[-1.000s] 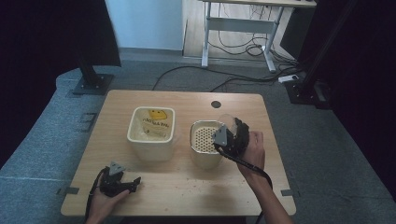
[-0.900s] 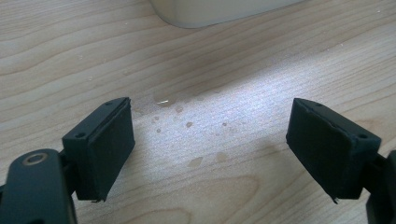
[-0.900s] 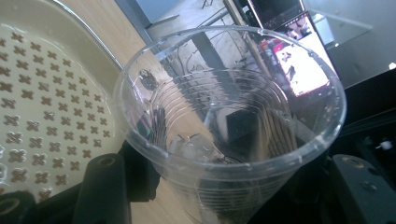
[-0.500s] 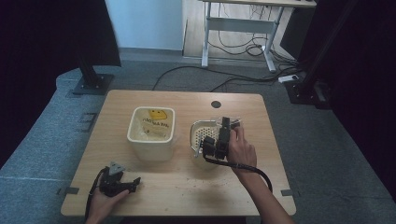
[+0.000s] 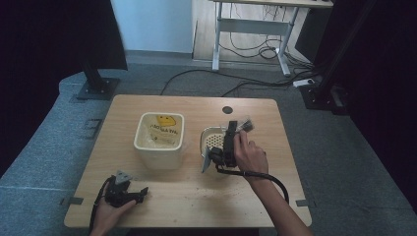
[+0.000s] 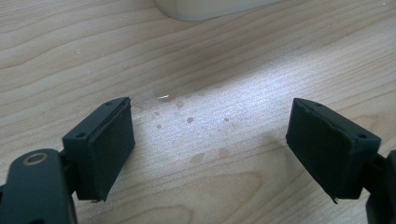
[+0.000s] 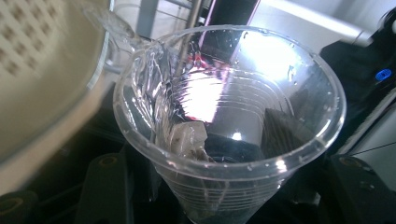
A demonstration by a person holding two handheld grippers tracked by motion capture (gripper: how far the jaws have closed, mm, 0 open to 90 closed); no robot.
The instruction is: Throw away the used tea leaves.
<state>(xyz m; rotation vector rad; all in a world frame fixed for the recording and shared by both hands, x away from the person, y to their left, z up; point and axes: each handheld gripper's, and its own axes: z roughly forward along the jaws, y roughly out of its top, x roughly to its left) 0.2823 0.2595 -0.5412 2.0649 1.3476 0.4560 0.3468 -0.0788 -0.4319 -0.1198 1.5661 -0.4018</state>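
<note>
My right gripper [image 5: 234,132] is shut on a clear plastic cup [image 5: 242,123], held tipped over the far right rim of a cream container with a perforated strainer insert [image 5: 212,139]. In the right gripper view the cup [image 7: 243,107] has a crumpled side and a wet, pale scrap [image 7: 187,140] lies inside it; the strainer [image 7: 37,70] is at the left. My left gripper [image 5: 141,192] rests on the table's near left part, open, and in its own view its pads [image 6: 109,149] stand wide apart over bare wood with water drops [image 6: 189,120].
A cream bin lined with a yellow printed bag [image 5: 160,136] stands left of the strainer container; its base [image 6: 210,7] shows at the top of the left gripper view. The wooden table [image 5: 196,196] has a round cable hole [image 5: 227,109] at the back.
My right hand has shifted left and turned over the strainer container, swinging the cup toward the far side. The left gripper has stayed put.
</note>
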